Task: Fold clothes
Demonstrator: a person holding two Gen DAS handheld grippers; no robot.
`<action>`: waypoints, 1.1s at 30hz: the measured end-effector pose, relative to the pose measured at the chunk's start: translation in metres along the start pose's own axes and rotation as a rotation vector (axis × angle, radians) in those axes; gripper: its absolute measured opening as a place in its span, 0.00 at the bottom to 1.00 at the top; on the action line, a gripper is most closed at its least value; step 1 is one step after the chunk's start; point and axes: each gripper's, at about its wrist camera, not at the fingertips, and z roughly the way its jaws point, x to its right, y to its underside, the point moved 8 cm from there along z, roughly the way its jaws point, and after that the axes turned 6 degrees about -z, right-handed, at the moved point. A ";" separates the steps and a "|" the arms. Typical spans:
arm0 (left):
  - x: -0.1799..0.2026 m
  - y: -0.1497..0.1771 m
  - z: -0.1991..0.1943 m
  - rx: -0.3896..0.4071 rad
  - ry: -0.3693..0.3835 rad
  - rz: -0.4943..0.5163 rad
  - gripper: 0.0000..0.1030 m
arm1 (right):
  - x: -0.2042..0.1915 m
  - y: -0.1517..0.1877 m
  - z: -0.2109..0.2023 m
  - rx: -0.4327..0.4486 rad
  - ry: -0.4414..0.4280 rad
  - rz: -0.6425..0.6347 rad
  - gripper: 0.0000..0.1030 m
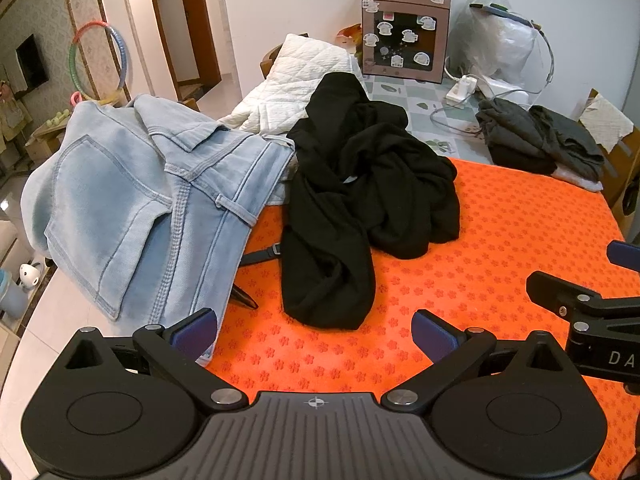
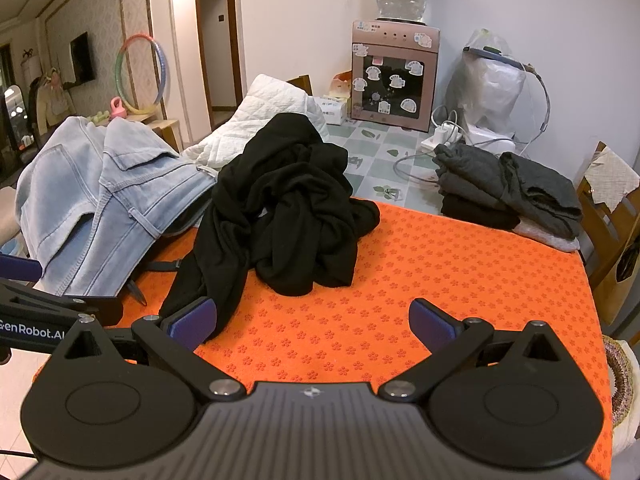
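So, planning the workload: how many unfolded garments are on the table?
2: light jeans heaped at the left edge, a black garment crumpled mid-mat. More may hide underneath.

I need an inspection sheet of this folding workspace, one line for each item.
Surface: orange mat with flower print, bare in front.
Job's things: crumpled black garment mid-mat; light jeans heaped at the mat's left edge; folded grey stack at far right.
Clutter: white quilted pad, plastic-wrapped appliance.
Grippers: left gripper and right gripper both open, empty, above the mat.
Cables: white power strip with cords.
Surroundings: water dispenser, hoop, doorway.
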 end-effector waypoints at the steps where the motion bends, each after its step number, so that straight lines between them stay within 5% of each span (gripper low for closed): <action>1: 0.000 0.000 0.001 0.000 0.000 0.000 1.00 | 0.000 0.000 0.001 0.000 0.000 0.000 1.00; 33: 0.011 -0.029 0.048 -0.032 -0.011 -0.002 1.00 | 0.018 -0.016 0.053 -0.056 0.003 -0.005 1.00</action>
